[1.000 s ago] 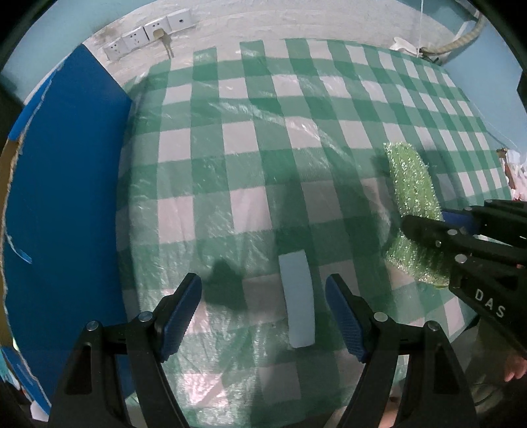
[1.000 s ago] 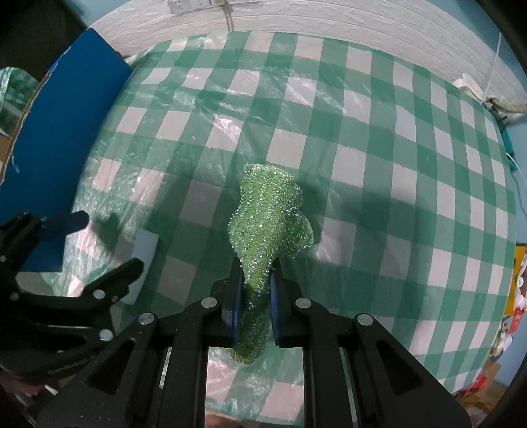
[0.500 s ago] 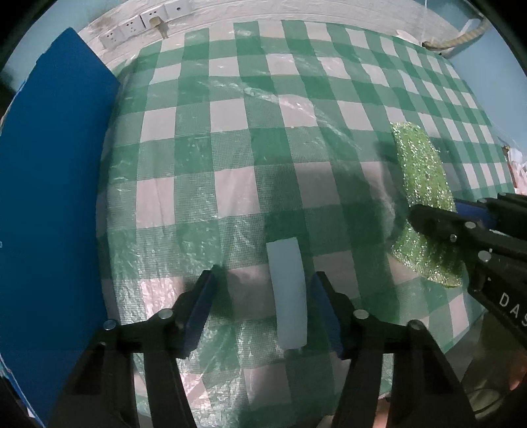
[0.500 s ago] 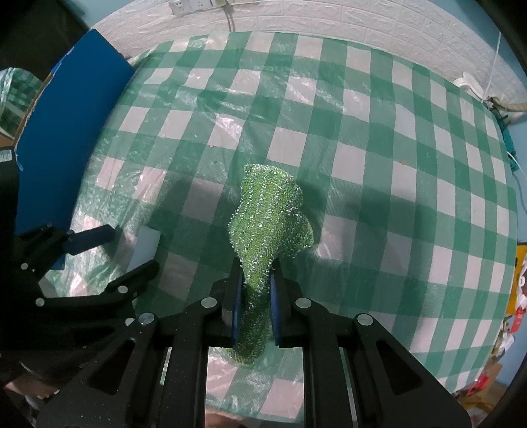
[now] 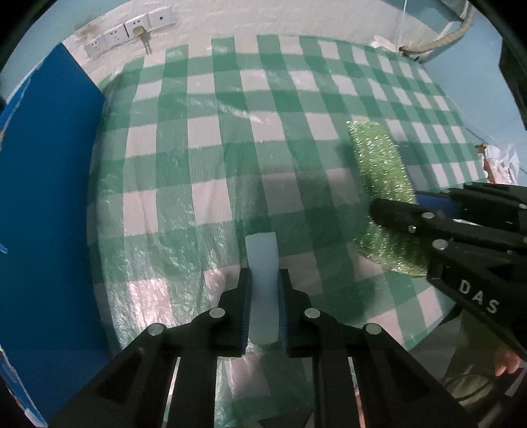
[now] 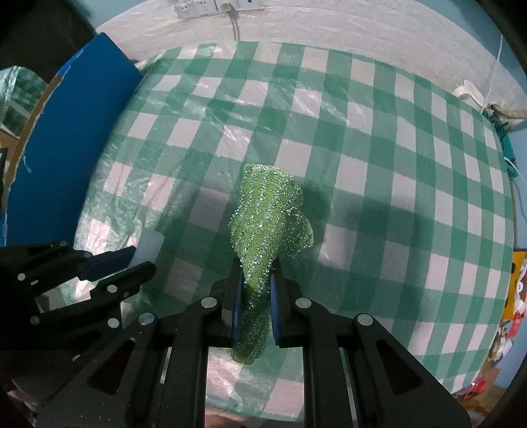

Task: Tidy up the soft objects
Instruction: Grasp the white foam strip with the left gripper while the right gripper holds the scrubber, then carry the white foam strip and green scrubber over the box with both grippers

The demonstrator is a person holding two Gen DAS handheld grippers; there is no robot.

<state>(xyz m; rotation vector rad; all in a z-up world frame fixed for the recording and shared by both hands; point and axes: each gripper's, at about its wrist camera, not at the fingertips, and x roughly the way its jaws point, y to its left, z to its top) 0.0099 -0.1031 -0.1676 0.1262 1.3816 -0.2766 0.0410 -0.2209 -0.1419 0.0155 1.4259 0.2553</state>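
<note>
A green-and-white checked cloth (image 5: 210,158) under clear plastic covers the counter. A blue board (image 5: 42,210) stands along its left edge. White wall sockets (image 5: 128,29) sit on the wall behind, and a hose (image 5: 451,33) lies at the far right corner.

Only one text can be read: the white capital letters "DAS", printed on the black body of my right claw (image 5: 395,205). In my left wrist view this claw comes in from about 3 o'clock, and the letters stand lower, near 4 o'clock. In my right wrist view I can read no text at all.
</note>
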